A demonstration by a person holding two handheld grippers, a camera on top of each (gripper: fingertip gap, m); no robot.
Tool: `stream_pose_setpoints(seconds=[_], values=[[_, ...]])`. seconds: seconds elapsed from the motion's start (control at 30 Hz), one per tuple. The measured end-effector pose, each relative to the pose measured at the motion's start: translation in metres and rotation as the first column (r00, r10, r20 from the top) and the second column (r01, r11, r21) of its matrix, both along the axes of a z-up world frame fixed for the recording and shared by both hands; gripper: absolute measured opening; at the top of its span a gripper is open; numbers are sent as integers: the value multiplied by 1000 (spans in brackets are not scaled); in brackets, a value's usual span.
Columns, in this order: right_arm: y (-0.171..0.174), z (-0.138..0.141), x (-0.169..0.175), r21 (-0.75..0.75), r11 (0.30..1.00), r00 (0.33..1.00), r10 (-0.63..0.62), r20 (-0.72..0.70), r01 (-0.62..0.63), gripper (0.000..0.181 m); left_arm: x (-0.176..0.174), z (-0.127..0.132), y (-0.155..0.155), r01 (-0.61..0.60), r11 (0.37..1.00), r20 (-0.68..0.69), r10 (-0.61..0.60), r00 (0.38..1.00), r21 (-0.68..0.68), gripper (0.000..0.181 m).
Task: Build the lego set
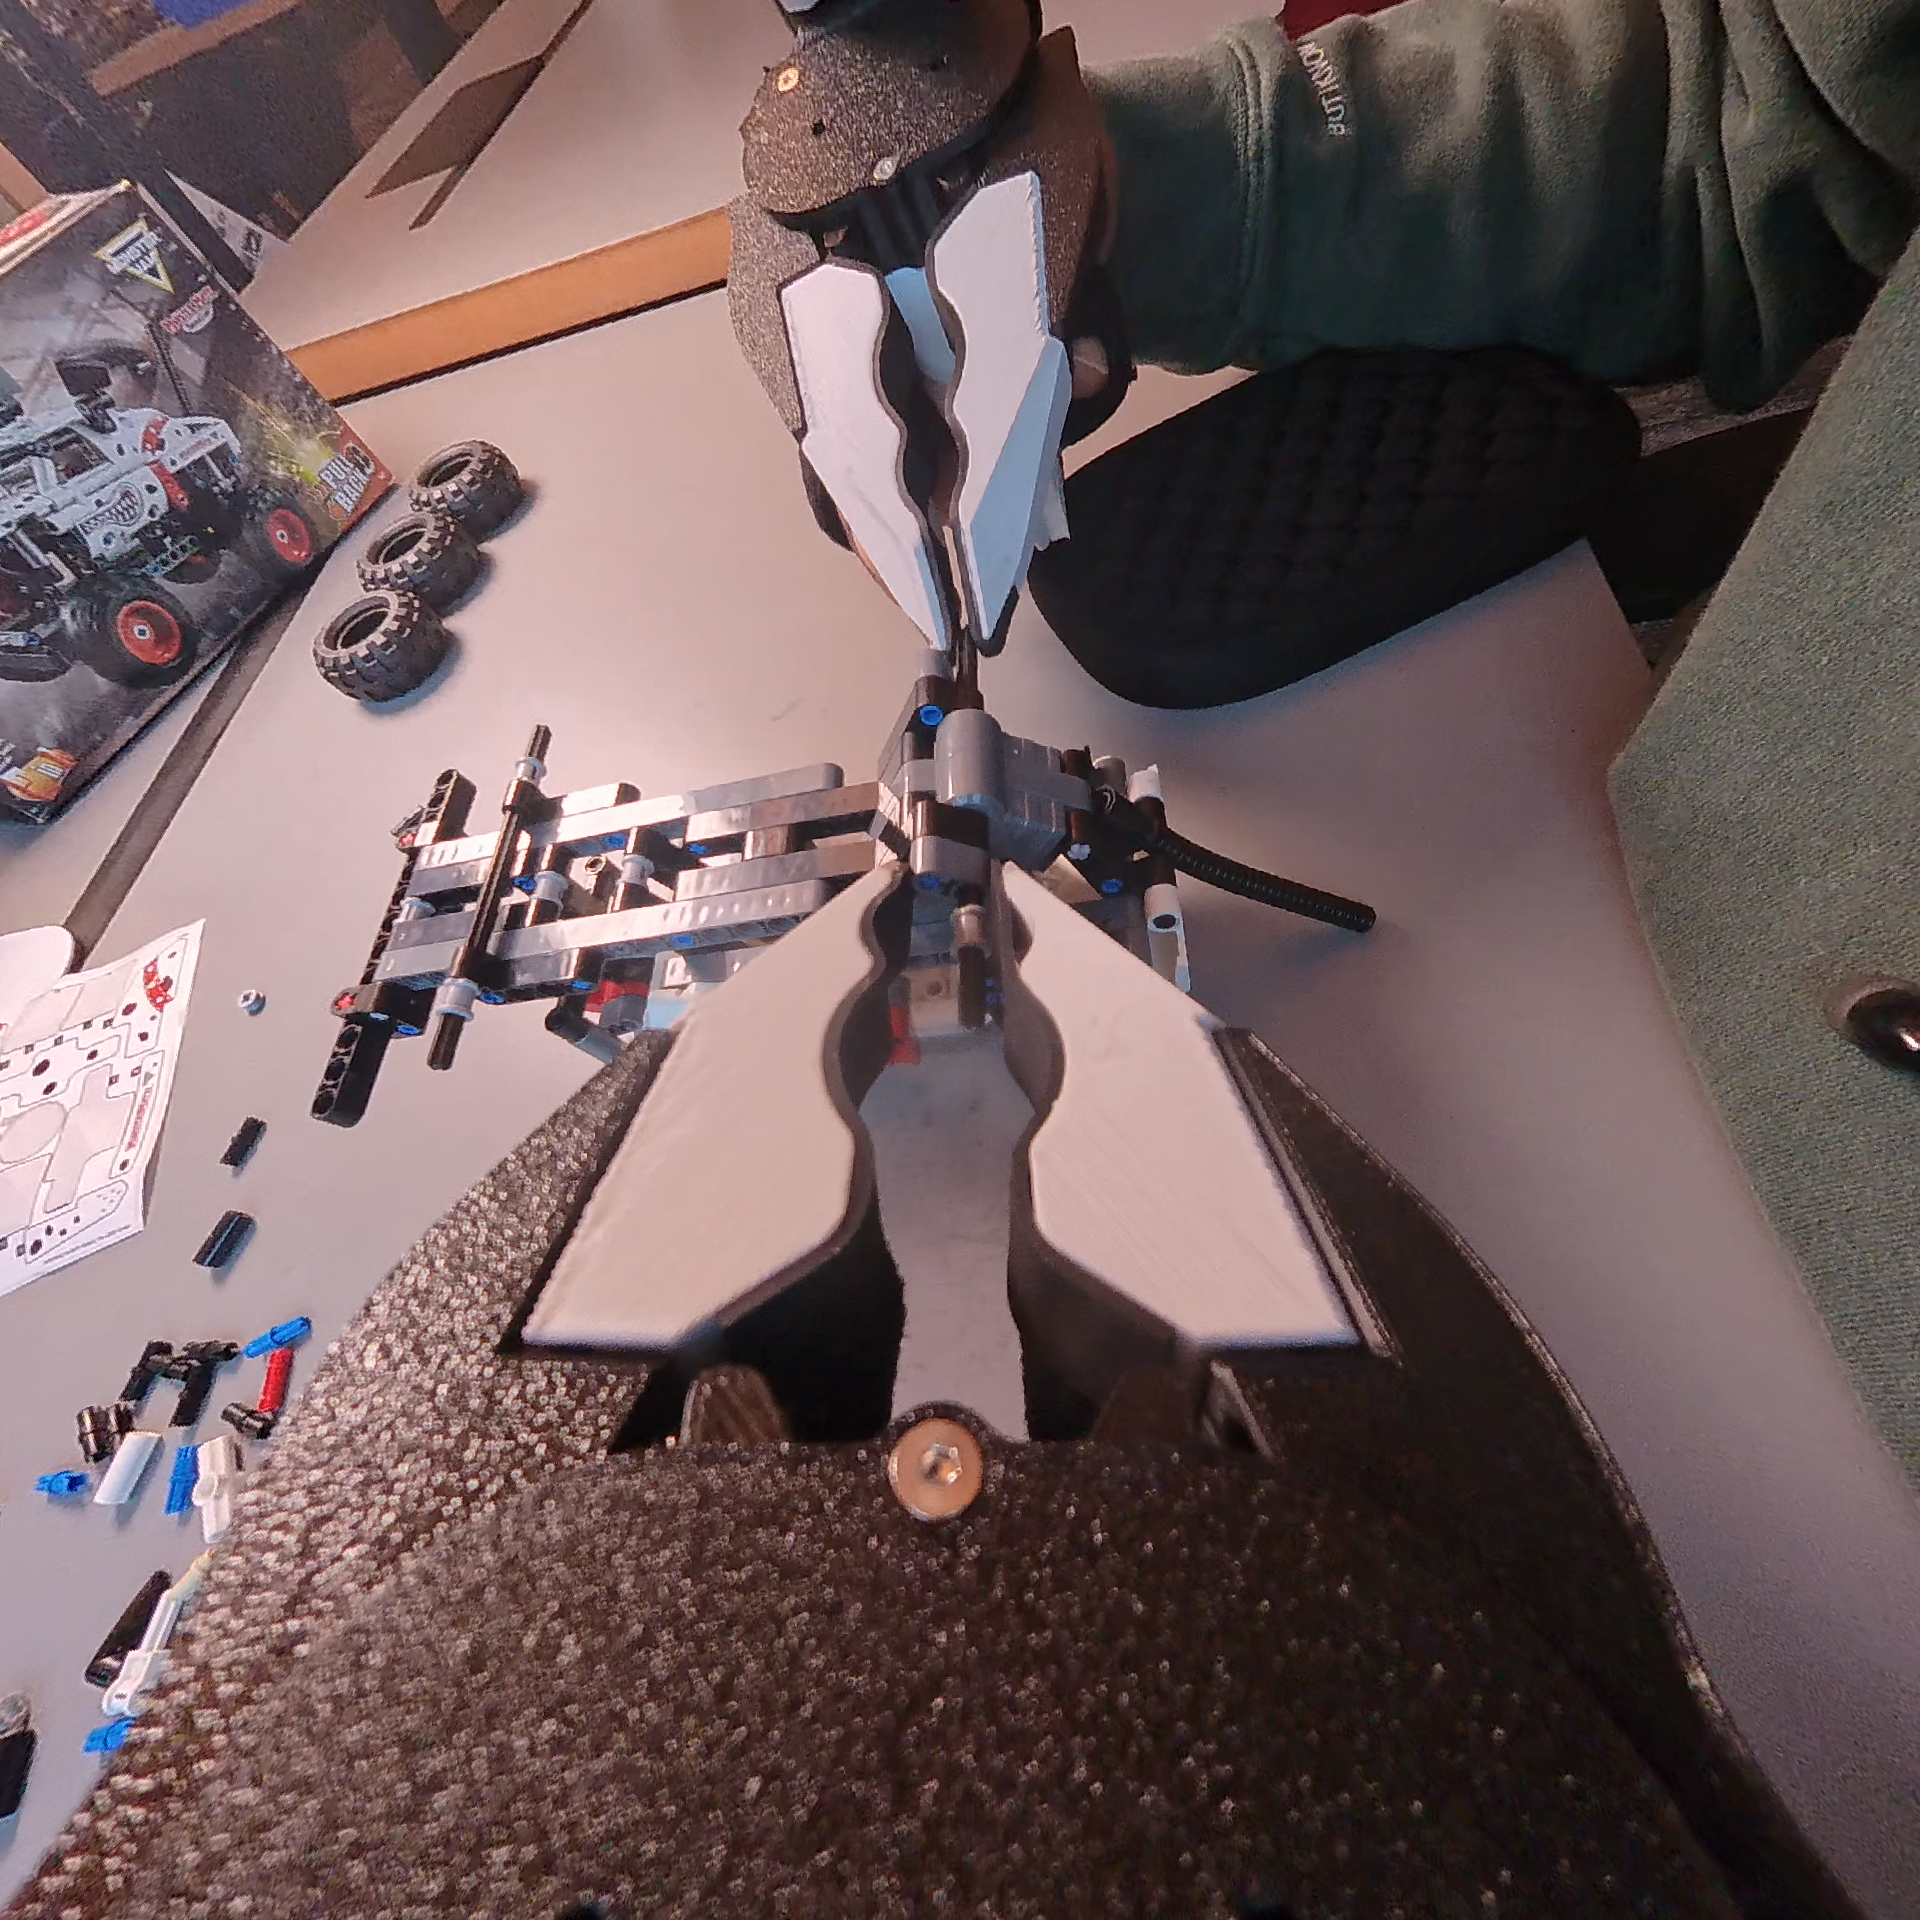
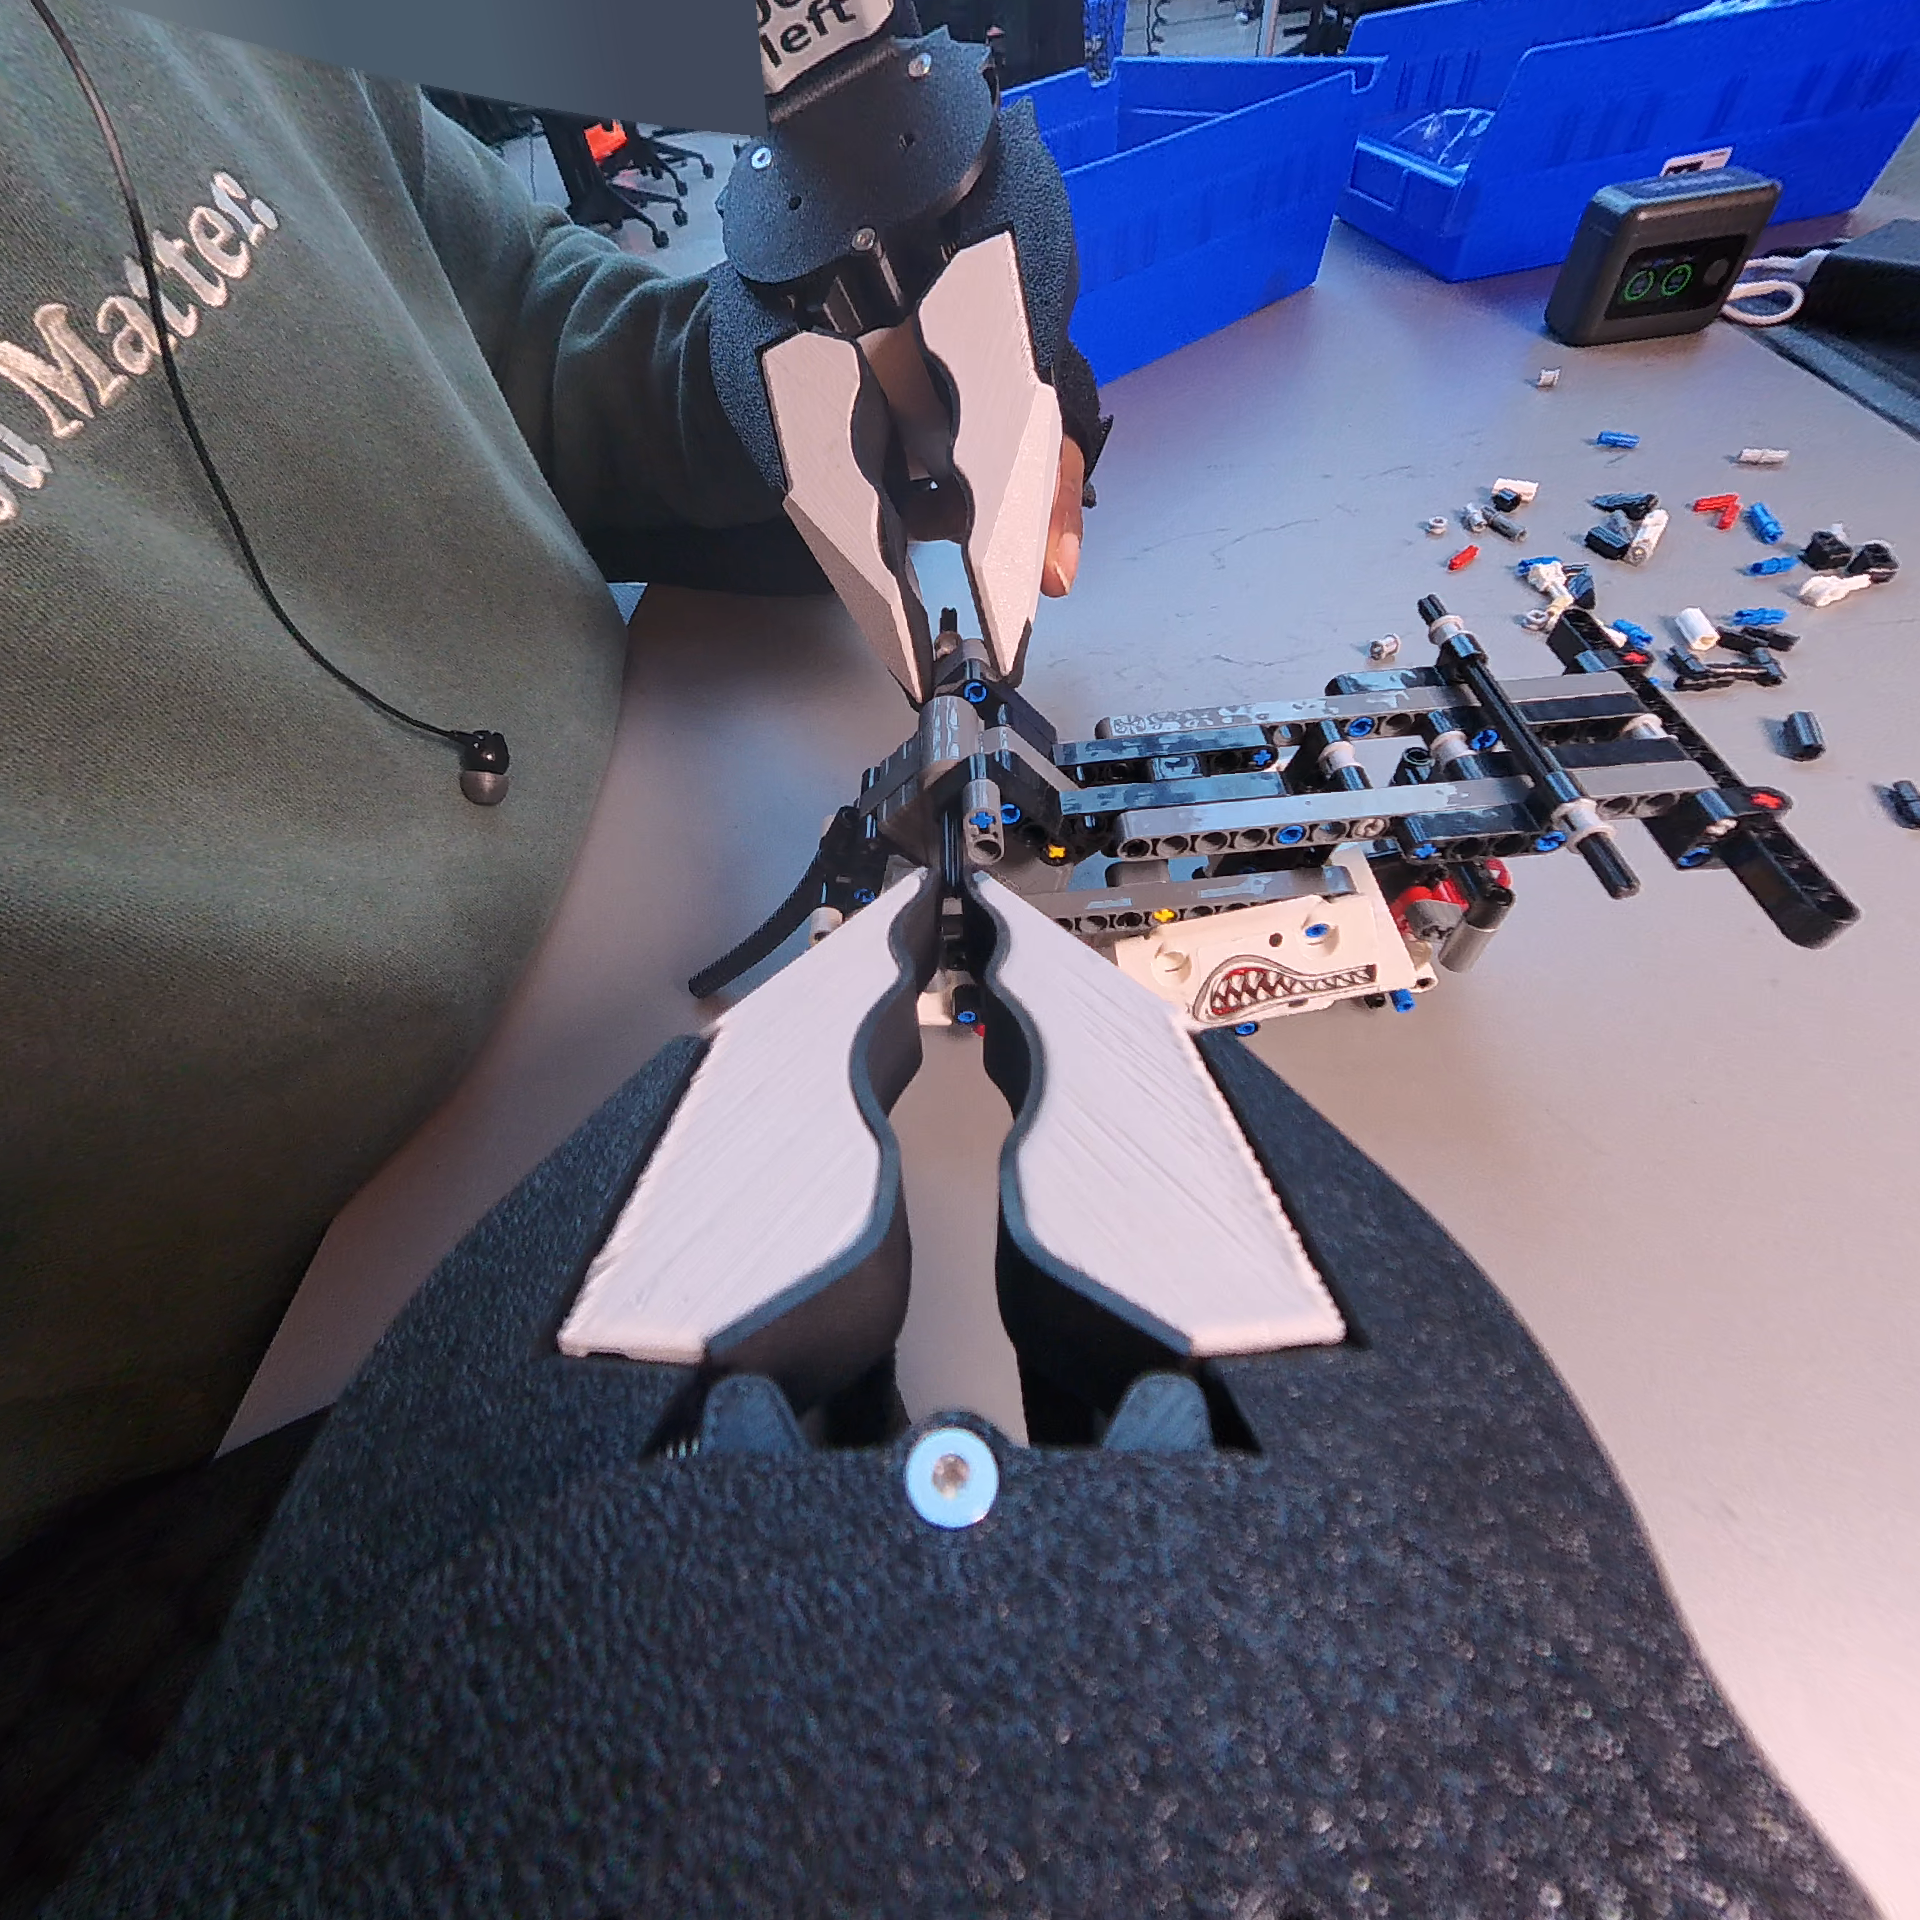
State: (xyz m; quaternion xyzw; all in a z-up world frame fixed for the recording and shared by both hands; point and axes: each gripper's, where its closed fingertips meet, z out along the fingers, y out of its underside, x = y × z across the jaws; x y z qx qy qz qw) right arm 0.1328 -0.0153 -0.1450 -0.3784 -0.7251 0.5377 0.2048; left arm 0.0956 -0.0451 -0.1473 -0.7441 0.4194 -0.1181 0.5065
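The half-built lego chassis (image 1: 644, 883) of grey and black beams lies on the grey table, also in the right wrist view (image 2: 1351, 790). A white panel with a shark-mouth sticker (image 2: 1278, 966) sits on its side. My left gripper (image 1: 951, 883) is shut around the chassis's near end at a grey connector; it shows from above in the right wrist view (image 2: 966, 665). My right gripper (image 2: 951, 883) is shut on a thin black axle (image 2: 951, 831) that runs through that same end. In the left wrist view the right gripper (image 1: 964, 639) comes from the far side onto the axle (image 1: 971, 675).
Three black tyres (image 1: 416, 566), the set's box (image 1: 135, 468) and a sticker sheet (image 1: 83, 1091) lie at the left. Loose small parts (image 2: 1662, 561) are scattered beyond the chassis. Blue bins (image 2: 1558, 135) and a black device (image 2: 1662, 260) stand at the back. A person's green sleeve (image 1: 1455, 187) is close. The gap from one gripper's tips to the other's is roughly 6 cm.
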Motion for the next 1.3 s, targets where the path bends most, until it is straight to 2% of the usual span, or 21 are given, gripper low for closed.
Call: stream_pose_setpoints(seconds=[0.33,0.5,0.63,0.73,0.77,0.8,0.83,0.93,1.1,1.2,1.3], values=[[2,0,1,-4,1000,1000,-8,-3,8,3,-6,5,-7,8,999,73,-6,997,-37,16],[1,0,1,-4,1000,1000,-6,-2,6,3,-6,7,-12,32,998,104,-26,994,-55,6],[2,0,1,-3,1000,1000,-7,-2,7,3,-6,7,-13,38,997,107,-30,994,-70,14],[2,0,1,-8,1000,1000,-15,6,15,3,-7,6,-12,29,997,108,-21,994,-75,13],[2,1,1,-7,1000,1000,-18,8,18,6,-7,5,-12,29,997,104,-20,994,-77,13],[2,2,1,-8,1000,1000,-18,10,18,24,-7,5,-12,30,997,104,-22,994,-77,13],[1,3,1,0,1000,1000,-15,9,15,32,-6,5,-12,31,997,106,-22,994,-77,13],[-2,11,-4,67,998,999,-15,-32,17,35,-7,5,-13,31,996,103,-23,994,-84,13],[-4,-2,-18,289,956,997,-40,-58,55,28,-5,1,-13,33,995,92,-24,996,-99,12],[-5,-3,-21,323,945,996,-33,-79,56,19,-6,1,-13,34,995,93,-25,995,-98,12],[-6,-3,-21,343,938,996,-23,-86,51,19,-6,0,-14,33,994,90,-24,996,-102,8]])
